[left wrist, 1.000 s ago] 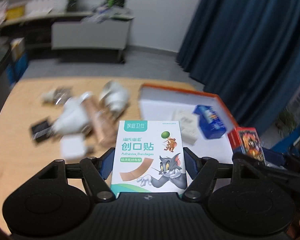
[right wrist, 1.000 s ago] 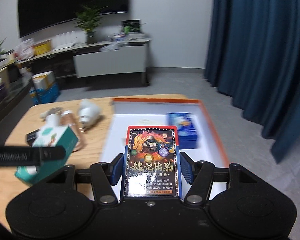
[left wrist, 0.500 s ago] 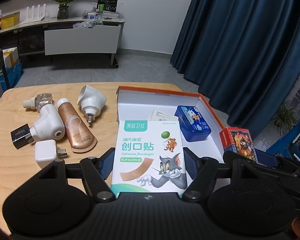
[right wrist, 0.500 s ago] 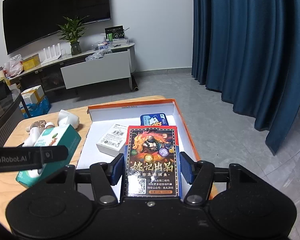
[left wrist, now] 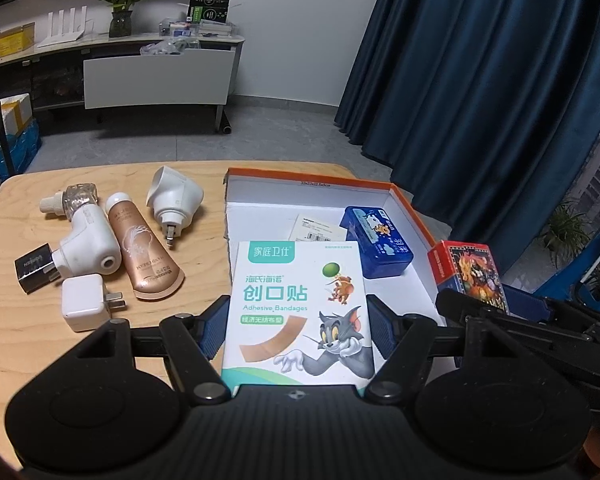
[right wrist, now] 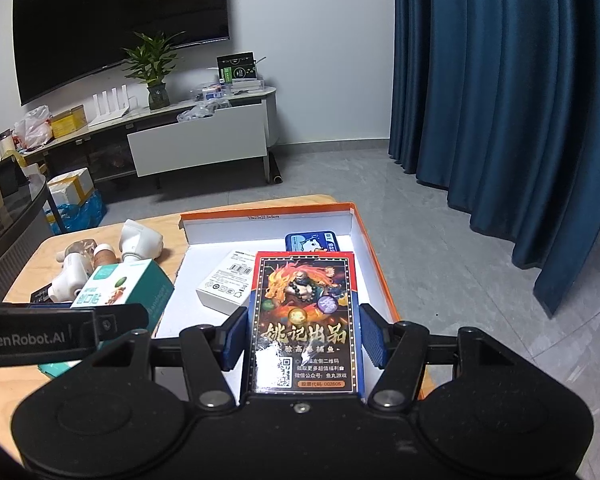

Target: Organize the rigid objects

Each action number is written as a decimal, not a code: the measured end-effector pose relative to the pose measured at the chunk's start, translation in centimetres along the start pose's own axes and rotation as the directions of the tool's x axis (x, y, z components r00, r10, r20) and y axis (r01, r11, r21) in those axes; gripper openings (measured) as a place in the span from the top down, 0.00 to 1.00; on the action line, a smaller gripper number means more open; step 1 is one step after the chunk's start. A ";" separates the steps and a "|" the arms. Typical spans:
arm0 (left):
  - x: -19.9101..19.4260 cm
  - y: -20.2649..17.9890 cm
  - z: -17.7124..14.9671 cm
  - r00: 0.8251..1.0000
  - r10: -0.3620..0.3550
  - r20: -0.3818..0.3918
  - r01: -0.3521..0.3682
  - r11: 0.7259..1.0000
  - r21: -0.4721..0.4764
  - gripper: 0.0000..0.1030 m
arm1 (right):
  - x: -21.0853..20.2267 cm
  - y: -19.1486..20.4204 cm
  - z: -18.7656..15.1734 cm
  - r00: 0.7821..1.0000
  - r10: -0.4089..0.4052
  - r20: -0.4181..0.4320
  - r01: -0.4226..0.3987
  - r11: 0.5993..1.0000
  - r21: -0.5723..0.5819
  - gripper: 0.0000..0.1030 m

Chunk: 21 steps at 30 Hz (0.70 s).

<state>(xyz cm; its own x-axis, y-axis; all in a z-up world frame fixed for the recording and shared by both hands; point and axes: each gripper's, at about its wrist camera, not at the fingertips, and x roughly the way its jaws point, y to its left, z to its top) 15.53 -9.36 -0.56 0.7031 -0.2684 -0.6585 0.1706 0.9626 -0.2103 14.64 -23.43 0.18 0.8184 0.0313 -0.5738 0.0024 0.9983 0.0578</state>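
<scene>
My left gripper (left wrist: 298, 330) is shut on a white and teal adhesive bandage box (left wrist: 298, 304), held above the near left part of an open orange-rimmed box (left wrist: 410, 208). My right gripper (right wrist: 303, 338) is shut on a red and blue card box (right wrist: 305, 320), held above the near right part of that orange-rimmed box (right wrist: 370, 248). Inside lie a blue tin (left wrist: 378, 246) and a white carton (right wrist: 228, 282). The card box (left wrist: 470, 274) also shows in the left wrist view, and the bandage box (right wrist: 122, 290) in the right wrist view.
On the wooden table (left wrist: 28, 344) left of the box lie a white plug-in device (left wrist: 174, 200), a gold tube (left wrist: 140, 250), a white diffuser with a clear bottle (left wrist: 86, 236), a white charger (left wrist: 86, 306) and a black adapter (left wrist: 34, 266). Blue curtains (left wrist: 500, 80) hang at the right.
Both grippers have risen and drawn back from the table with their boxes still held. The white carton in the orange-rimmed box now shows.
</scene>
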 end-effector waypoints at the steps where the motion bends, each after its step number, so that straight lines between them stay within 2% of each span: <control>1: 0.0 0.0 0.0 1.000 -0.003 0.000 0.003 1.000 0.000 0.31 | -0.1 0.0 0.0 1.000 0.000 0.001 0.000 1.000 -0.002 0.32; 21: -0.3 -0.1 -0.4 1.000 -0.010 0.003 0.010 1.000 -0.009 0.31 | -0.5 0.5 0.2 1.000 0.005 -0.003 -0.005 1.000 -0.020 0.31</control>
<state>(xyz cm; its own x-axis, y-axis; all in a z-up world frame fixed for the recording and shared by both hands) 15.02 -9.41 -0.60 0.7035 -0.2777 -0.6542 0.1714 0.9596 -0.2230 14.36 -22.92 0.67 0.8167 0.0363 -0.5760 -0.0133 0.9989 0.0441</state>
